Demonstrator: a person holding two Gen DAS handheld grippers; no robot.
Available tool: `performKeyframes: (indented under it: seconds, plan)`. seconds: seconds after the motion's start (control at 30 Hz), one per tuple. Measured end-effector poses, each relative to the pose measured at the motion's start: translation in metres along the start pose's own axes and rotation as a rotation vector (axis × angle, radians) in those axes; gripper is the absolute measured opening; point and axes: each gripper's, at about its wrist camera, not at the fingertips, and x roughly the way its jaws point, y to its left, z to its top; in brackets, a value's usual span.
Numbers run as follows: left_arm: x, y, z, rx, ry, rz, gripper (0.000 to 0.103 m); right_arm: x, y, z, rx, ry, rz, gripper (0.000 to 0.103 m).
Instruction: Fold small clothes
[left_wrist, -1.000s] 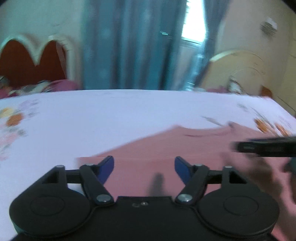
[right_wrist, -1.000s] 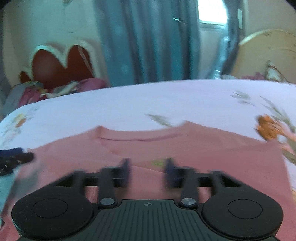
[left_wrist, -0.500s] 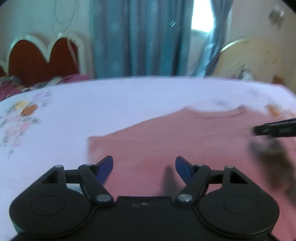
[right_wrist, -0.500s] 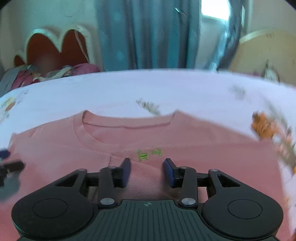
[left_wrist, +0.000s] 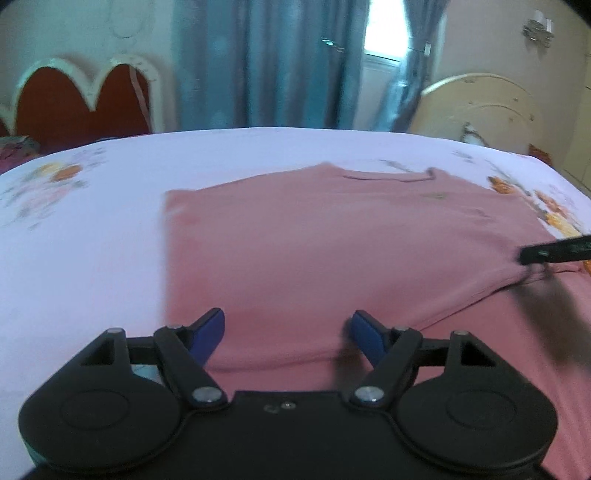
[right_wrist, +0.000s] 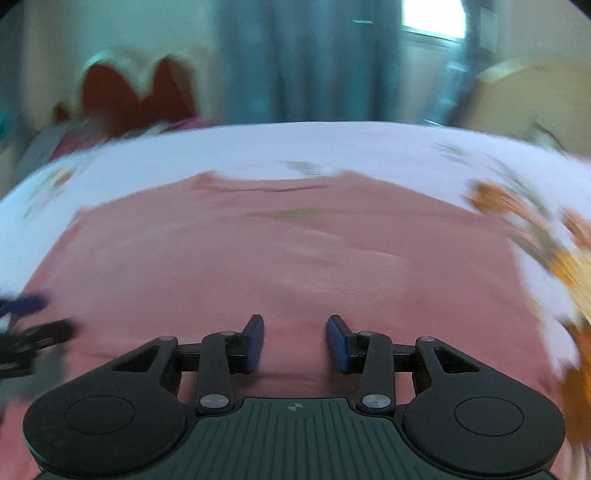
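Folding: a pink shirt (left_wrist: 332, 243) lies flat on the flowered bedsheet (left_wrist: 92, 229), filling the middle of both views, neckline toward the top of the frame.
Left claw (left_wrist: 287, 332): spread wide, blue tips low in the frame over the shirt's near left edge, holding nothing.
Right claw (right_wrist: 294, 341): fingers apart with a narrower gap, low center of its own view, pinching nothing I can see; whether the tips touch the cloth, I cannot tell.
Fold so far: in the left view a ridge of cloth runs from lower center toward the right edge; looks like one layer already lies over.
Doing it well: I'd say catch the near hem at both corners, lift together, and lay it toward the neckline with edges matched.
Risk: the right view is smeared with motion, so a rushed pinch may grab one layer only.
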Motion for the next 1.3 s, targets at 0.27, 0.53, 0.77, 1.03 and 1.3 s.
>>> performKeyframes:
  seconds: [0.27, 0.53, 0.77, 1.03, 1.3]
  plan:
    - [-0.003, -0.006, -0.001, 0.015, 0.012, 0.037, 0.076, -0.008, -0.003, 0.006, -0.016, -0.025, 0.019, 0.039]
    - [0.006, -0.019, 0.001, 0.029, 0.018, 0.084, 0.077, -0.004, -0.005, -0.010, -0.052, 0.024, 0.025, 0.039]
    - [0.008, -0.023, 0.001, 0.035, 0.021, 0.111, 0.081, -0.008, -0.011, -0.011, -0.060, 0.031, 0.057, 0.039]
    - [-0.024, -0.025, -0.004, 0.060, 0.039, 0.145, 0.094, -0.056, -0.039, -0.016, 0.021, -0.027, 0.085, 0.040]
    - [-0.110, 0.004, -0.085, -0.056, 0.087, 0.090, 0.073, -0.156, -0.145, -0.107, 0.128, 0.011, 0.082, 0.062]
